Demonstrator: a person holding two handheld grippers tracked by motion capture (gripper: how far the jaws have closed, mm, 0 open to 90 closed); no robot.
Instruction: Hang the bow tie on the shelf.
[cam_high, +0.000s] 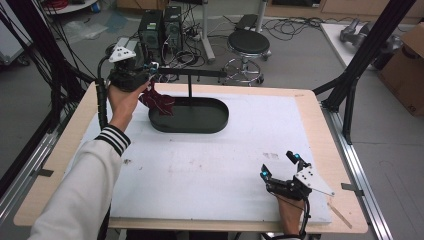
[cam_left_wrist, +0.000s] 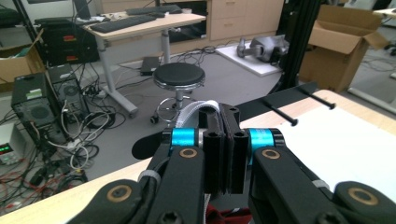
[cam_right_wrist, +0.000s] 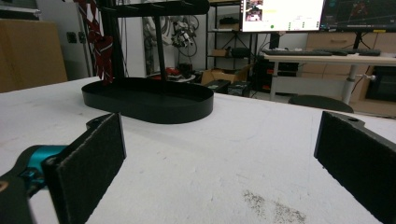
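A person's left hand holds my left gripper up at the table's far left, by the end of the black rack's crossbar. Its jaws are pressed together, and a dark red patterned cloth hangs from them over the left end of the rack's black oval tray. The cloth's top edge peeks out under the jaws, and it dangles beside the tray. My right gripper rests low on the white mat at the near right, jaws wide apart, nothing between them.
The white mat covers most of the wooden table. Beyond the far edge stand a black stool and computer towers. A slanted black frame strut and a cardboard box are to the right.
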